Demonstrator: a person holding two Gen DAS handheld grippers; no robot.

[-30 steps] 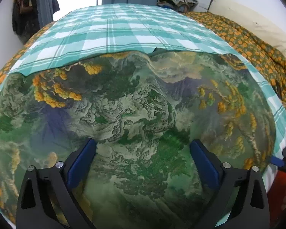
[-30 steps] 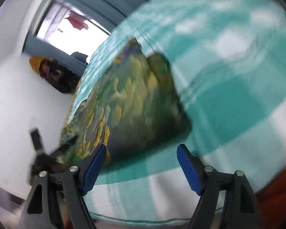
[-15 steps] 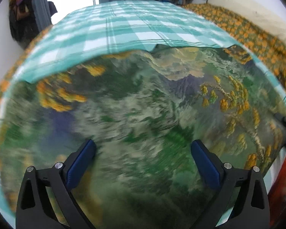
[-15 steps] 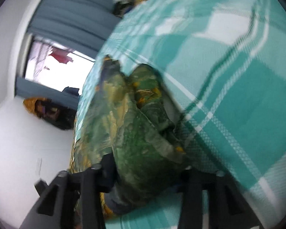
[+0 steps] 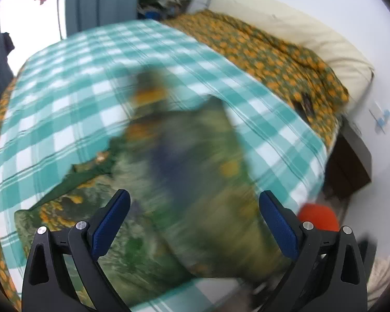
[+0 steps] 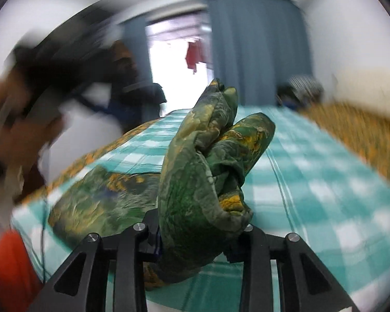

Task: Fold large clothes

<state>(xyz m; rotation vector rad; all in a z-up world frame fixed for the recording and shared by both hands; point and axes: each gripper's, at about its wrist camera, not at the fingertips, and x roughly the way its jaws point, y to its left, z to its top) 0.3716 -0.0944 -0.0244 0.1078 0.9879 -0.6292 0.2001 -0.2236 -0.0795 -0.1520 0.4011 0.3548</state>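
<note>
The large garment [image 5: 184, 182] is green cloth with a yellow and blue landscape print, lying on the bed and blurred in the left wrist view. My left gripper [image 5: 195, 221] hangs above it, open, with nothing between its blue pads [image 5: 111, 221]. In the right wrist view a bunched fold of the garment [image 6: 208, 169] rises from my right gripper [image 6: 197, 236]. Its jaws are closing on that fold, and the cloth hides the pads. The rest of the garment [image 6: 104, 195] trails flat to the left.
A teal and white checked sheet [image 5: 91, 78] covers the bed. An orange floral blanket [image 5: 273, 59] and a cream pillow [image 5: 299, 33] lie along the right wall. A dark cabinet [image 5: 351, 161] stands beside the bed. A person's orange sleeve [image 6: 7, 267] shows, blurred, at left.
My right gripper has closed on the garment's edge, rolled and lifted it off the sheet. My left gripper has risen away from the cloth and stays open.
</note>
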